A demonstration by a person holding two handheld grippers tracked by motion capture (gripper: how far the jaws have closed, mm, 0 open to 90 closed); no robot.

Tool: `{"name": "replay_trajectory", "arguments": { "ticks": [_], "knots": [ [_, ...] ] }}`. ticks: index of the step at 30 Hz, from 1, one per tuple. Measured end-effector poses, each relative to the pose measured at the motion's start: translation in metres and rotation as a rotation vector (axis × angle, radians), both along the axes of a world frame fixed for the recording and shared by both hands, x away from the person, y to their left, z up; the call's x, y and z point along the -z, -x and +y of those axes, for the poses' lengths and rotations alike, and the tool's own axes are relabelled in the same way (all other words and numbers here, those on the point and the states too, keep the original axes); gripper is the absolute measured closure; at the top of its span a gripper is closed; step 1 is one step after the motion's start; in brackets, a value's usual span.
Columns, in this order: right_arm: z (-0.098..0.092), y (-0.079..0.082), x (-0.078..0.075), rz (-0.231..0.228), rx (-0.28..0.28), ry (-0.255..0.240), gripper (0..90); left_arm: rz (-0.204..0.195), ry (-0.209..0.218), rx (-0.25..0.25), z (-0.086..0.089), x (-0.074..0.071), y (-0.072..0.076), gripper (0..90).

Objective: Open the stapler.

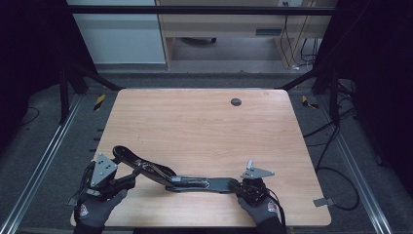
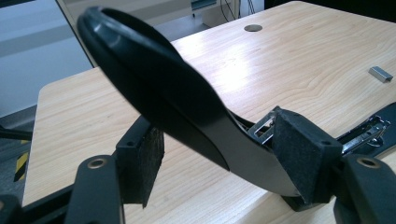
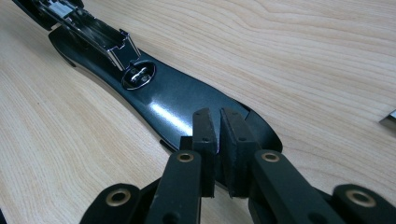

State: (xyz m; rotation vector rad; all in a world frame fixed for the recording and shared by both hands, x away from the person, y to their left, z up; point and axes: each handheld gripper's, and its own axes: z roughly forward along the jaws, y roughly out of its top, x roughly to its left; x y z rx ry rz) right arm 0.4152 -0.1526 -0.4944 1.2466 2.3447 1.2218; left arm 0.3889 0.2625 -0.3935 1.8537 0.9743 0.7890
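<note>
A black stapler (image 1: 180, 181) lay swung fully open along the near edge of the bench (image 1: 204, 122), its base stretched flat toward the near right corner and its top arm (image 2: 154, 88) rising at a slant toward the near left corner. The left hand-held gripper (image 1: 127, 181) sat at the near left corner with its jaws apart around that raised arm; in the left gripper view the right pad (image 2: 299, 154) lay against the arm's side, while the left pad (image 2: 140, 163) stood just clear of it. The right hand-held gripper (image 3: 218, 140) rested at the base's rounded end, its two pads nearly together with only a thin slit between them and nothing caught there, their tips at the glossy black plate. Farther along that base sat the metal anvil (image 3: 138, 76) and the open staple channel (image 3: 88, 28). A small strip of staples (image 2: 380, 73) lay loose on the wood, well apart from the stapler.
</note>
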Motion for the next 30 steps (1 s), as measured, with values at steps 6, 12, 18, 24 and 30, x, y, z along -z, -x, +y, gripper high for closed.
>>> {"name": "replay_trajectory", "arguments": {
  "ticks": [6, 12, 18, 24, 30],
  "knots": [
    [0.0, 0.0, 0.0, 0.001, -0.002, 0.002, 83.6, 0.005, 0.006, -0.007, 0.006, 0.002, 0.005, 33.2],
    [0.001, 0.001, -0.001, -0.004, 0.0, 0.014, 82.0, 0.014, 0.011, -0.011, 0.01, 0.006, 0.009, 32.1],
    [0.0, 0.0, -0.002, 0.007, 0.013, 0.017, 80.0, 0.025, 0.005, -0.015, 0.013, 0.011, 0.011, 31.5],
    [-0.003, 0.001, -0.007, -0.009, 0.022, 0.006, 77.5, 0.042, 0.004, -0.025, 0.017, 0.016, 0.012, 31.2],
    [-0.01, 0.002, -0.013, -0.023, 0.05, -0.018, 75.8, 0.059, -0.012, -0.035, 0.02, 0.023, 0.011, 32.4]
  ]
}}
